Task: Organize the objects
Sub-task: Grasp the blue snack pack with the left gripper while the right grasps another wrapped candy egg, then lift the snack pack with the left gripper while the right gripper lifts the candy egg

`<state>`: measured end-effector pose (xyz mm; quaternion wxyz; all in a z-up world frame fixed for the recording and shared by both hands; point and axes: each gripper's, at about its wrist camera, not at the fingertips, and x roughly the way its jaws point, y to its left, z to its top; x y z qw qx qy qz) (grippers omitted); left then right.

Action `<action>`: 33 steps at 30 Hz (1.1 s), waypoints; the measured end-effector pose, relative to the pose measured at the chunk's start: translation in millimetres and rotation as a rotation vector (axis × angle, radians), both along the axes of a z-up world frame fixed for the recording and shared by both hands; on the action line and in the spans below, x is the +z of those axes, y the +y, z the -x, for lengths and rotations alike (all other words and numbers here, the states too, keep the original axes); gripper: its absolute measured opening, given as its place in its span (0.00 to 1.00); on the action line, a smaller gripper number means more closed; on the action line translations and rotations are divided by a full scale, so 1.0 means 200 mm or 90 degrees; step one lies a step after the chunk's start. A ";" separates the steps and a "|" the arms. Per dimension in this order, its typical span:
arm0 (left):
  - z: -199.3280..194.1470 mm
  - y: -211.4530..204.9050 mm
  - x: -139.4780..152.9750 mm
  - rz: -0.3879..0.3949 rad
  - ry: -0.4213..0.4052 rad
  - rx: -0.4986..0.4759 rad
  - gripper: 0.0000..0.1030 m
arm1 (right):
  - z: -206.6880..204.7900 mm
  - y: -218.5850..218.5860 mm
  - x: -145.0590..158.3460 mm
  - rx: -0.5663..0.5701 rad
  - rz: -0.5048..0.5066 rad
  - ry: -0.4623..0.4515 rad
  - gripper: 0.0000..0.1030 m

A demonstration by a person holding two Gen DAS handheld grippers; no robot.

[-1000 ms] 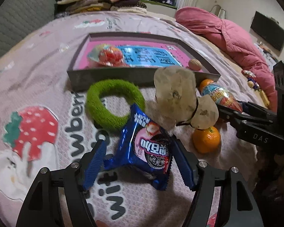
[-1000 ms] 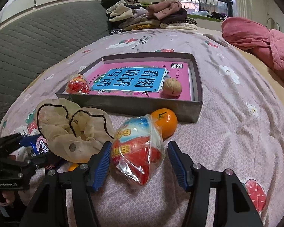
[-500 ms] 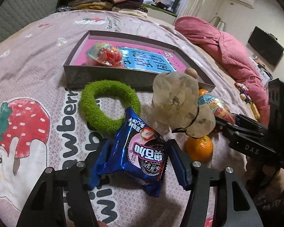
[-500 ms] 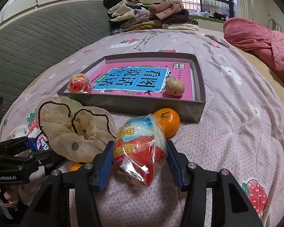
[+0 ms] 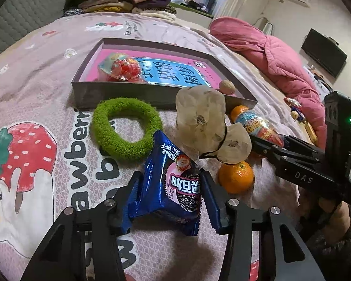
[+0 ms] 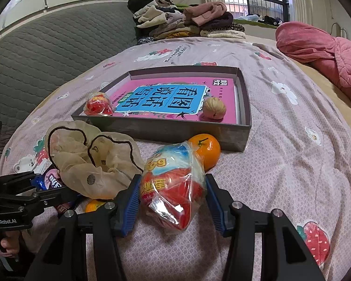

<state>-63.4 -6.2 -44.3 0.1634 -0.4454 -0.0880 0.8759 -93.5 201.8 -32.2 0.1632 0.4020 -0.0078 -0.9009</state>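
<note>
Your left hand-held gripper [image 5: 170,196] was clamped on the blue cookie packet [image 5: 168,188], held just above the bed [image 5: 35,89] near the green ring [image 5: 126,127]. Your right hand-held gripper [image 6: 170,199] was clenched around the bagged red egg toy [image 6: 173,187], with an orange [image 6: 207,151] just beyond it and the gray tray [image 6: 175,130] farther off.

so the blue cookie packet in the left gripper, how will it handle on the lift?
The blue cookie packet is probably light. Its glossy, puffed foil may slip or crumple between the left gripper pads. The contents are likely brittle, so a hard squeeze risks crushing them.
</note>
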 end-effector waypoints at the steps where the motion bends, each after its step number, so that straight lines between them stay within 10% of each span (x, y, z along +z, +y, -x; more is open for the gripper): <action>1: 0.00 0.00 0.00 0.000 0.000 0.000 0.50 | 0.00 0.00 0.00 0.000 0.000 0.001 0.51; 33: -0.03 0.08 0.03 -0.047 -0.006 -0.042 0.33 | -0.05 0.12 0.03 -0.005 0.026 0.016 0.51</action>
